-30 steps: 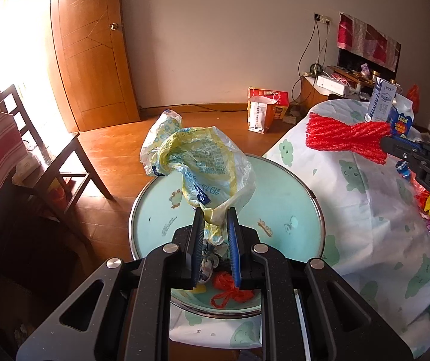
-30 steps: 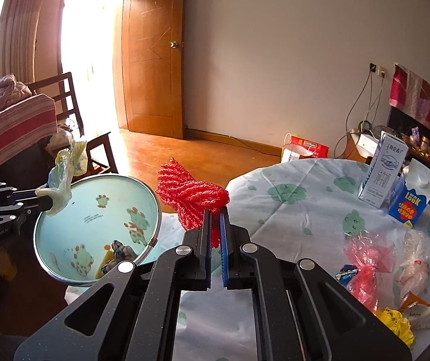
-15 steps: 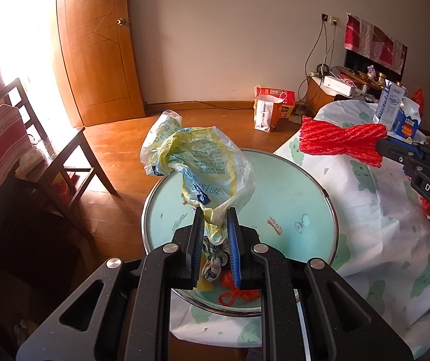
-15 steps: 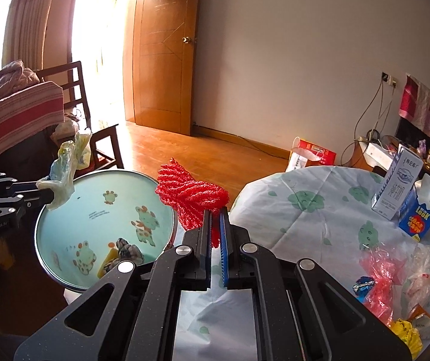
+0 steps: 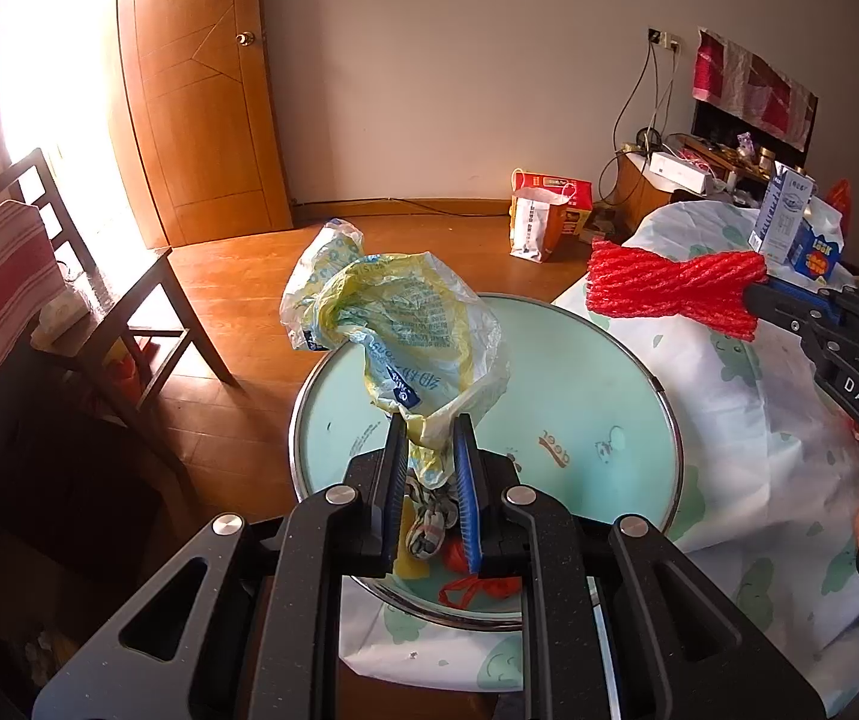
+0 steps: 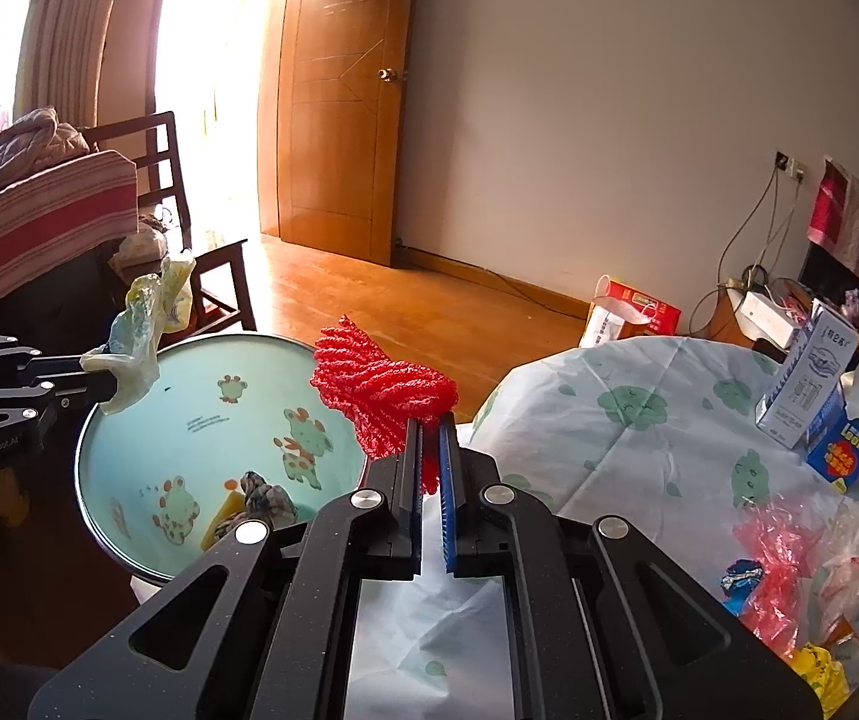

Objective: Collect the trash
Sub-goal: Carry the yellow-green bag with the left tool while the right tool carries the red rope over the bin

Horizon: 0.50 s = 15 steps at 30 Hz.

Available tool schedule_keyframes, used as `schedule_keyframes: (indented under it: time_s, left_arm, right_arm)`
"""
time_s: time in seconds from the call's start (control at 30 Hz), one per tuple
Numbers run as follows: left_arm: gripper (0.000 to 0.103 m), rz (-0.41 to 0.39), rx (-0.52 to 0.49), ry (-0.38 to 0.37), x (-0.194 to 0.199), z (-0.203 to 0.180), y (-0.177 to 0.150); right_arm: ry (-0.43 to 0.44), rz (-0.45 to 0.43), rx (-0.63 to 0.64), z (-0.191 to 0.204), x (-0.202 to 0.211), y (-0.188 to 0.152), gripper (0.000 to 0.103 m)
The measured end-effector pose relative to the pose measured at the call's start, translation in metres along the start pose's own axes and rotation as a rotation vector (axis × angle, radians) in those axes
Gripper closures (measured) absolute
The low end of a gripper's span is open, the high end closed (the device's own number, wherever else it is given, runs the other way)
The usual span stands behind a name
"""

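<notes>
A crumpled yellow and white bag [image 5: 405, 336] is pinched in the left claw [image 5: 429, 450] above a pale green basin [image 5: 579, 396]. Red netting [image 6: 381, 396] is gripped in the closed right claw [image 6: 429, 450], just right of the basin, at the edge of the cloth-covered surface [image 6: 639, 420]. Scraps [image 6: 261, 504] are seen in the basin; wrappers [image 6: 777, 576] are scattered at the near right.

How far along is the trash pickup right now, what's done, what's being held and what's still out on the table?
Done: a few scraps already lie in the basin. In hand: the left gripper is shut on a crumpled plastic bag above the basin, and the right gripper is shut on a red foam net, not yet over it. Left: wrappers and two cartons on the table.
</notes>
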<state>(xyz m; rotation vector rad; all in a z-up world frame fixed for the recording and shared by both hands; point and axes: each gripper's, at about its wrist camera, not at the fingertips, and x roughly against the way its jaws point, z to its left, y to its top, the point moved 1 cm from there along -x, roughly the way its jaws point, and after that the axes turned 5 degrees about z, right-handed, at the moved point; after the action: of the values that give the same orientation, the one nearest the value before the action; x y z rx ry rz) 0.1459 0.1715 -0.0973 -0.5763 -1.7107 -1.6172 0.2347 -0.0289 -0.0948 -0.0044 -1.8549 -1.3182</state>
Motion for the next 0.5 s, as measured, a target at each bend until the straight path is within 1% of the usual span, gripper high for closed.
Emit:
schedule_keyframes:
  time_s: [0.5]
  left_arm:
    - [0.088,-0.003,0.008,0.0,0.0008,0.0022,0.0008]
  right_arm:
    - [0.009,0.002,0.017,0.0074,-0.0011,0.0024,0.097]
